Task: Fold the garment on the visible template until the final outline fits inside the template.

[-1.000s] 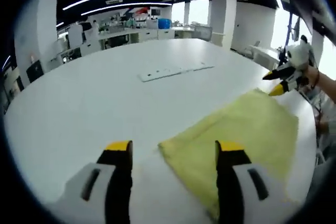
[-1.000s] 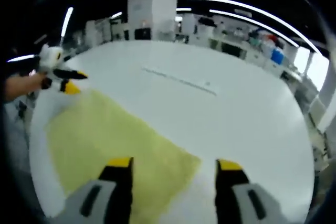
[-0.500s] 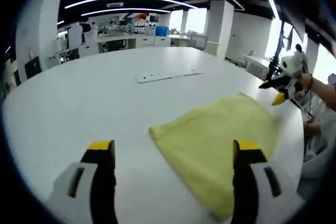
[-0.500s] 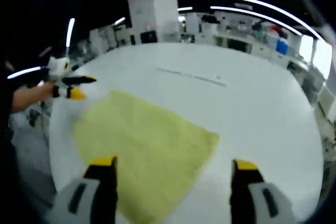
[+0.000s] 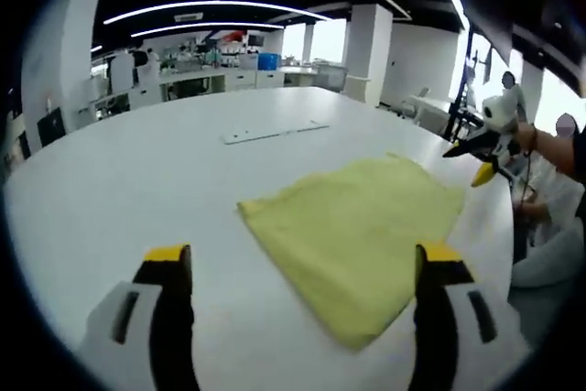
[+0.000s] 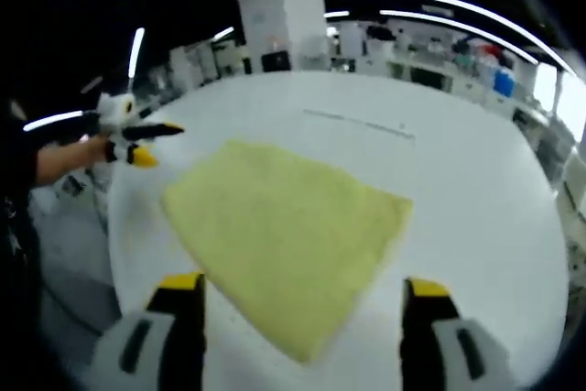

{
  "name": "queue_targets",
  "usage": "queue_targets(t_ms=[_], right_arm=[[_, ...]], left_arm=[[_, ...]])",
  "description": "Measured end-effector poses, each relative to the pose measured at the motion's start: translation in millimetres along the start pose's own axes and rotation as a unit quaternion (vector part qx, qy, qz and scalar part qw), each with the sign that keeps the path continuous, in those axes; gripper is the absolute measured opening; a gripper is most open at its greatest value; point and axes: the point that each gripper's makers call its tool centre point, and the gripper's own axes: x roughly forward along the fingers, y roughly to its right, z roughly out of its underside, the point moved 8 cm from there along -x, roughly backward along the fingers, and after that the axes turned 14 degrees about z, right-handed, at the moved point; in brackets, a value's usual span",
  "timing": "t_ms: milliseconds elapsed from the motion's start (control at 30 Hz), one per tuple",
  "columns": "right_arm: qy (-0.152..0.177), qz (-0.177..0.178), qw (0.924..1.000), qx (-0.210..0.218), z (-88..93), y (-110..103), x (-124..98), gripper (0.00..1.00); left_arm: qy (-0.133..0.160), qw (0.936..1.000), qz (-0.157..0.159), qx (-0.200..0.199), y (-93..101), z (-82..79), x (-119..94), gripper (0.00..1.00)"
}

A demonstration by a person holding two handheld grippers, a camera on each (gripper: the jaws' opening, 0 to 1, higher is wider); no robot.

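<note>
**Yellow cloth lies folded flat, both claws held clear of it**

We see the yellow cloth [image 5: 352, 244] lying flat on the white surface [image 5: 137, 171], a tidy 4-sided shape with 1 corner pointing toward the left claw [image 5: 302, 267]. In the left gripper view our jaws stand wide apart with nothing between them, hanging above the near edge of the cloth without touching it. The right claw [image 6: 302, 295] is likewise spread and empty above the opposite edge of the cloth [image 6: 284, 226]. Each claw also appears small in the other's view, off the cloth's far side: the right claw [image 5: 476, 148] and the left claw [image 6: 146, 139], each held in a hand. There the 2 prongs look slightly parted, but we cannot read more at that size.

We judge the cloth sits where it does because folding is done or nearly so, and both claws are held off it so the whole outline can be checked.

The template itself is hard to make out: no marked outline shows around the cloth, so we cannot tell whether it fits. A thin pale strip [image 5: 275, 130] lies well beyond the cloth; its purpose is unclear. How many layers the cloth has is hidden.
</note>
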Motion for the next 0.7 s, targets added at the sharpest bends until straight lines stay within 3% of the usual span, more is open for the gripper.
queue_targets(t_ms=[300, 433, 700], right_arm=[[0.000, 0.010, 0.9999, 0.011, 19.6, -1, -14, 0.74], [-0.005, 0.012, 0.9998, 0.015, 29.4, -4, -16, 0.73], [-0.013, 0.027, 0.9992, 0.025, 51.1, -5, -17, 0.61]], left_arm=[[-0.002, 0.9998, 0.018, -0.012, 12.3, 24.7, -15, 0.77], [-0.018, 0.9996, 0.022, -0.008, 19.6, 34.9, -19, 0.68], [-0.040, 0.9985, 0.032, -0.017, 32.3, 52.8, -18, 0.55]])
